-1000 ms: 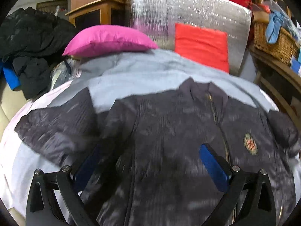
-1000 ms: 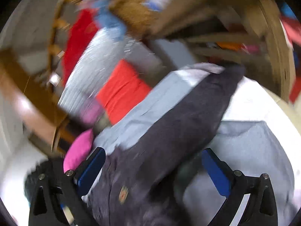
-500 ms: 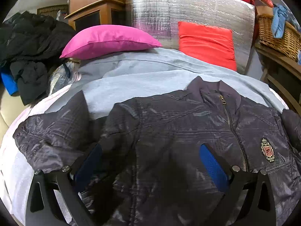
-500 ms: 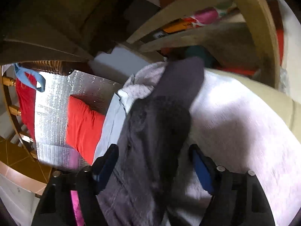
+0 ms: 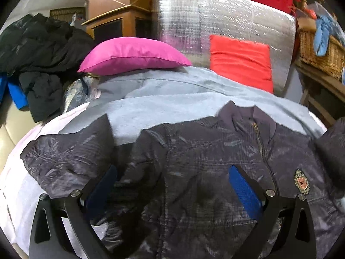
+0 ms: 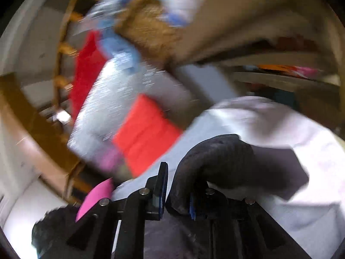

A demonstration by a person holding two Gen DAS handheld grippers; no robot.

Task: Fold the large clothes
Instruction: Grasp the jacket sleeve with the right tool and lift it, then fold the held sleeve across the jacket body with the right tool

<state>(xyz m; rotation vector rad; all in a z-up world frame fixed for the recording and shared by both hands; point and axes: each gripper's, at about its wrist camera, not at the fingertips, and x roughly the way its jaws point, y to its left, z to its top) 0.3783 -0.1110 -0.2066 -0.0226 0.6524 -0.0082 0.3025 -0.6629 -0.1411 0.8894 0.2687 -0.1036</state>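
A dark navy jacket with a zip and a crest badge lies face up on a pale blue-grey cover. Its left sleeve is spread out to the left. My left gripper is open just above the jacket's chest, holding nothing. My right gripper is shut on the jacket's right sleeve, which bunches up between the blue pads and lifts off the pale cover. The right wrist view is blurred by motion.
A pink pillow and a red cushion lie at the far side against a silver foil panel. A heap of black clothes sits at the left. A wicker basket stands on wooden shelving at the right.
My right gripper has closed on the right sleeve and swung, lifting it. My left gripper stayed open over the jacket and shifted only slightly.
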